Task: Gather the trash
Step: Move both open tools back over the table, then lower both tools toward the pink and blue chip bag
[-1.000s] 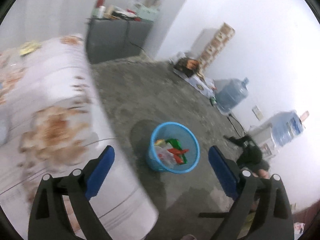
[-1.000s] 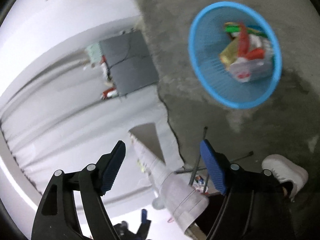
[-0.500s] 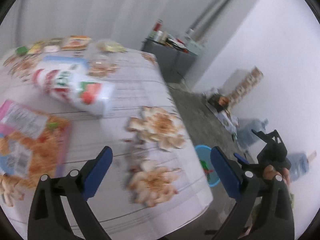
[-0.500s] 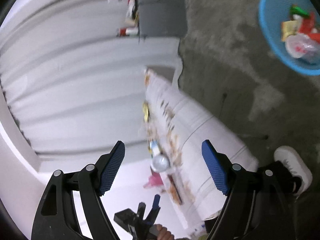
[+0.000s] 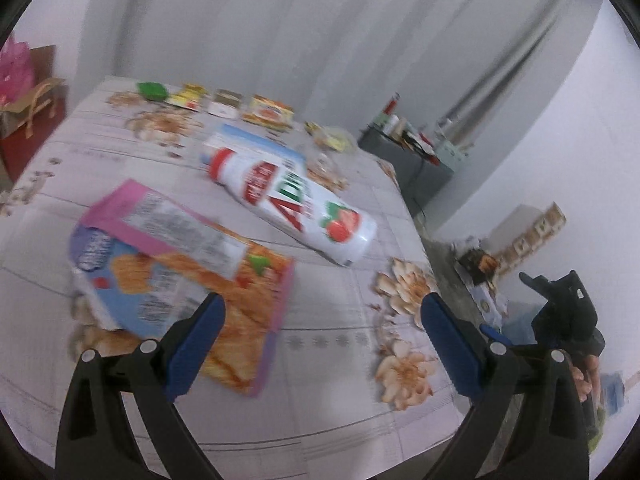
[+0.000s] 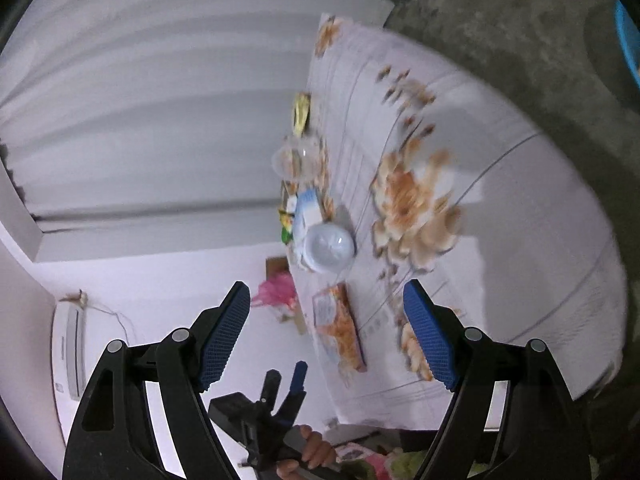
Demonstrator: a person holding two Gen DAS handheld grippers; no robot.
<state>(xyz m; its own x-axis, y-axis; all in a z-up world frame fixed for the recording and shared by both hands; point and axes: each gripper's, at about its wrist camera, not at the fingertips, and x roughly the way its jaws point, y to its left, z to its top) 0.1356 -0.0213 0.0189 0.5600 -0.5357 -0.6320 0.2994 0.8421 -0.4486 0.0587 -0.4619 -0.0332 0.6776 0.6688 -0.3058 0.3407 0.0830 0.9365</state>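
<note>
My left gripper [image 5: 320, 340] hangs open and empty over the near edge of the flowered table [image 5: 360, 320]. Just beyond its left finger lies a pink and orange snack packet [image 5: 180, 276]. Farther in, a white bottle with a strawberry label [image 5: 296, 204] lies on its side across a blue and white box [image 5: 256, 148]. My right gripper [image 6: 326, 336] is open and empty too, off the table's end and rolled sideways. It sees the bottle [image 6: 330, 246] end-on, the snack packet [image 6: 340, 332] and a sliver of the blue trash basket [image 6: 630, 40] on the floor.
Small packets [image 5: 268, 114], a green item [image 5: 152, 90] and a clear plastic cup [image 5: 332, 148] line the table's far side. A grey cabinet [image 5: 404, 160] stands beyond the table and a red bag [image 5: 28, 120] to its left. A hand [image 6: 312, 448] holds the left gripper.
Both views have swung away from the blue basket on the floor and up onto the table with its trash. Both grippers have stayed open and empty throughout.
</note>
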